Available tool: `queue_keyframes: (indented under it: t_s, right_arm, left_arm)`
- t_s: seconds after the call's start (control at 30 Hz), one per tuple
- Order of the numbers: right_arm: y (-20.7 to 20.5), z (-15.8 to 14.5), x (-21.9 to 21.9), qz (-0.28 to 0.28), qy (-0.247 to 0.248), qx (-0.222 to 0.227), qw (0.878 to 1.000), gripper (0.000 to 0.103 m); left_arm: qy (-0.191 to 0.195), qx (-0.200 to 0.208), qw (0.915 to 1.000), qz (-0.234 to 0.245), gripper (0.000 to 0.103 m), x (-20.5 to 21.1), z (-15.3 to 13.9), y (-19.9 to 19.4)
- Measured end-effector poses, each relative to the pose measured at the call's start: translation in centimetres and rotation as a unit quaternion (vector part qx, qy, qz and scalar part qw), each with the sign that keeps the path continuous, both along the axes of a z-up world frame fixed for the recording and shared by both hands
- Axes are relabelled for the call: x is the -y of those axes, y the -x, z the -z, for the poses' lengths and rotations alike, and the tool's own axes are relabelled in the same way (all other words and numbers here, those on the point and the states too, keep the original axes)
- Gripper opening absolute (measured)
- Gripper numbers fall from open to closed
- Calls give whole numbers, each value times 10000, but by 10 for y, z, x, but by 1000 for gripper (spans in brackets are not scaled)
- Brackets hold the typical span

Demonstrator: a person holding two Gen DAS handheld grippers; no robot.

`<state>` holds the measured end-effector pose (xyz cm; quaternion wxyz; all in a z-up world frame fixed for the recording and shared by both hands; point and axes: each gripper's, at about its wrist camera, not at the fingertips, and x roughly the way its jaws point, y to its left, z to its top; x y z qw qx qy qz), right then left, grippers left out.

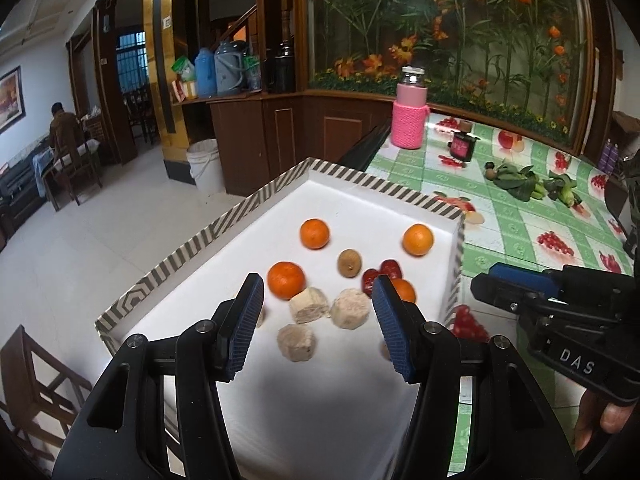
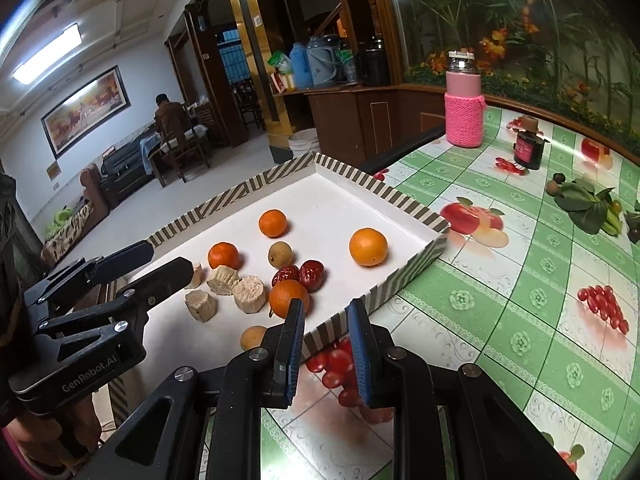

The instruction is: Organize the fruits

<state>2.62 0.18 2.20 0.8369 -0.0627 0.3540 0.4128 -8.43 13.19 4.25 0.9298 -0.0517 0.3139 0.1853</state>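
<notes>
Green fruit-print bench (image 2: 500, 280) carried striped tray (image 1: 208, 236) w/ oranges (image 1: 315, 233), red dates (image 2: 312, 275). Left gripper (image 1: 318, 306) jaws spread, empty, over tray. Right gripper (image 2: 323, 330) jaws slightly apart, empty. Only right view showed small fruit (image 2: 253, 337) at tray's near edge.

The left gripper (image 1: 318, 304) is hovering over the white tray (image 1: 208, 236) with its jaws standing apart and nothing between the blue pads (image 1: 244, 328). Just beyond its tips, 3 pale beige chunks (image 1: 310, 304) are lying close together. An orange (image 1: 286, 280) is sitting just past the left pad, another orange (image 1: 404, 290) is peeking out behind the right pad beside 2 red dates (image 1: 378, 274). Farther ahead, a brown round fruit (image 1: 349, 264) and 2 more oranges (image 1: 315, 233) are resting. The right gripper (image 1: 486, 280) is reaching in from the right over the green tablecloth (image 1: 520, 216).
</notes>
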Motion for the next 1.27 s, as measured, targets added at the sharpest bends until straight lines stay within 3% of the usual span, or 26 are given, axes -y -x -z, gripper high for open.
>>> queue_keyframes:
  t_s: [1.27]
  right_arm:
    - [-3,4,15,59,-59,-99,9999,22]
  left_arm:
    - [-252,13,9997,76,57,20,-4,-11]
